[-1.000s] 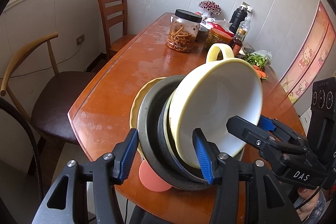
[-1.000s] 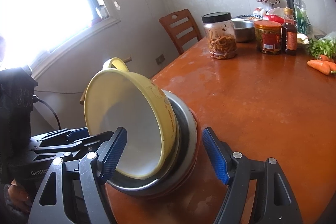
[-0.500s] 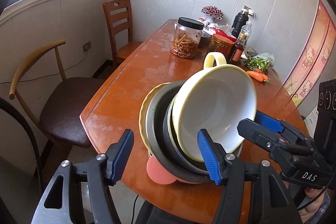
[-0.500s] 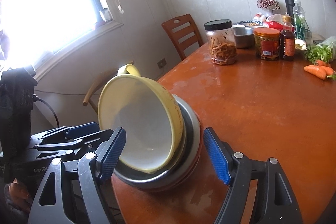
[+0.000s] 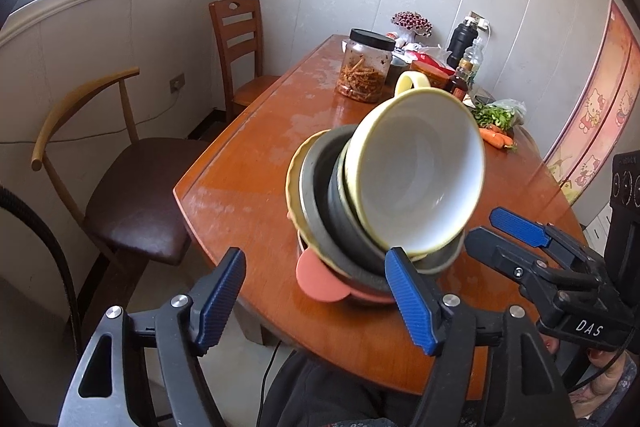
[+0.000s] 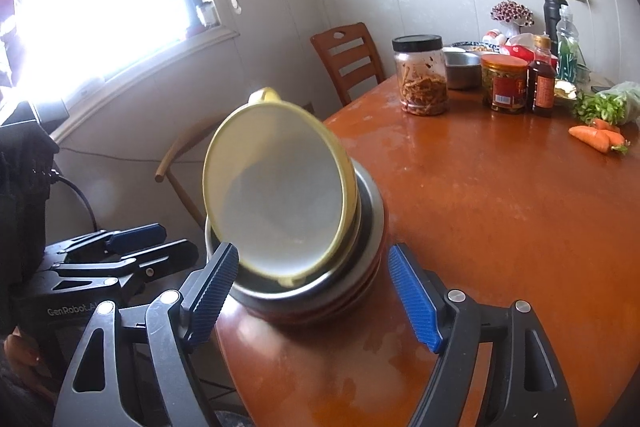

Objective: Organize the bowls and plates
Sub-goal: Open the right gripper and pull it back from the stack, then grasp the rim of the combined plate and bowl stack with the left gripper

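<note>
Bowls and plates form one nested stack (image 5: 360,219) at the near corner of my glossy orange-brown wooden table (image 5: 256,155), just ahead of both my grippers. Uppermost, a round yellow bowl (image 5: 416,179) with a smooth white interior and a loop handle (image 5: 412,83) tilts steeply toward me. Beneath it lie a dark grey bowl (image 5: 344,227), a metal-rimmed dish (image 6: 368,203), a pale yellow plate (image 5: 294,179) and a salmon-pink plate (image 5: 320,279) with a rounded tab.

My left gripper (image 5: 316,295) has its ribbed blue pads apart and opening; nothing is pressed between them, the stack standing just beyond the right pad. My right gripper (image 6: 312,291) is also spread, its pads flanking the stack's near side without gripping it.

Farther off, a clear black-lidded jar (image 5: 366,71) holds orange-brown strips, and a red-lidded jar (image 6: 503,83) holds yellowish contents.
</note>
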Available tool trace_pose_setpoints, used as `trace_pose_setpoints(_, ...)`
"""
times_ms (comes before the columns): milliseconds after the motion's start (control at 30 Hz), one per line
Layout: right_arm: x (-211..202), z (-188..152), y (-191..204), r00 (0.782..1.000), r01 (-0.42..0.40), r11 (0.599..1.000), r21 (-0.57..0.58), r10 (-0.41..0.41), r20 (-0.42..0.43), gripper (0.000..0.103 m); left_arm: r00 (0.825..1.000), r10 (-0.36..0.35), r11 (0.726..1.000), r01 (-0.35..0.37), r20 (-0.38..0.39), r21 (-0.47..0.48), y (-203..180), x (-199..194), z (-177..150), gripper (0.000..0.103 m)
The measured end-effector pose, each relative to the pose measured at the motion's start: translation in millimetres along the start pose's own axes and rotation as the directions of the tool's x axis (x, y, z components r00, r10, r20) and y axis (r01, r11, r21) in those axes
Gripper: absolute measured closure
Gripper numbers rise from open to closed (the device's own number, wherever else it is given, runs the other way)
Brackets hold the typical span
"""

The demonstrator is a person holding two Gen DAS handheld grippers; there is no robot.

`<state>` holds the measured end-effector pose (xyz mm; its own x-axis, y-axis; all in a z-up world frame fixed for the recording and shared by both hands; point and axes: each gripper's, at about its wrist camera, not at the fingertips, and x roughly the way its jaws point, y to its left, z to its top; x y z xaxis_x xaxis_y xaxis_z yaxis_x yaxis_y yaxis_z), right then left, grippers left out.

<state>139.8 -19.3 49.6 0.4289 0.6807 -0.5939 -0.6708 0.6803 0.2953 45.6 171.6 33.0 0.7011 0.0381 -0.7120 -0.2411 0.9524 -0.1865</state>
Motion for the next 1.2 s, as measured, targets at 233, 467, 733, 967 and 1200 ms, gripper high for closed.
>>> trace_pose_setpoints(233, 0.0, -15.1, 0.5, 1.0, 0.014, 1.0, -0.001, -0.014, -0.02, 0.023, 1.0, -0.003, 0.999, 0.002, -0.021, -0.035, 7.5, 1.7, -15.5, 0.029)
trace_pose_setpoints(467, 4.5, -23.0, -8.0, 0.999, -0.011, 0.999, 0.046, 0.013, -0.04, 0.023, 0.998, -0.053, 0.996, 0.05, -0.035, -0.076, 14.9, 6.9, -22.6, 0.028)
trace_pose_setpoints(733, 12.2, -23.4, -14.2, 0.998, -0.047, 0.993, 0.112, 0.052, -0.042, 0.023, 0.994, -0.109, 0.99, 0.106, -0.029, -0.096, 15.9, 14.5, -5.9, 0.025)
trace_pose_setpoints(967, 23.9, -18.3, -26.7, 0.992, -0.102, 0.973, 0.208, 0.115, -0.047, 0.023, 0.987, -0.154, 0.984, 0.149, -0.051, -0.101, 13.6, 29.3, 14.7, 0.024)
trace_pose_setpoints(1200, 35.2, -13.3, -31.2, 0.99, -0.115, 0.966, 0.232, 0.132, -0.058, 0.023, 0.985, -0.153, 0.987, 0.148, -0.084, -0.056, 6.3, 50.3, 28.2, 0.024)
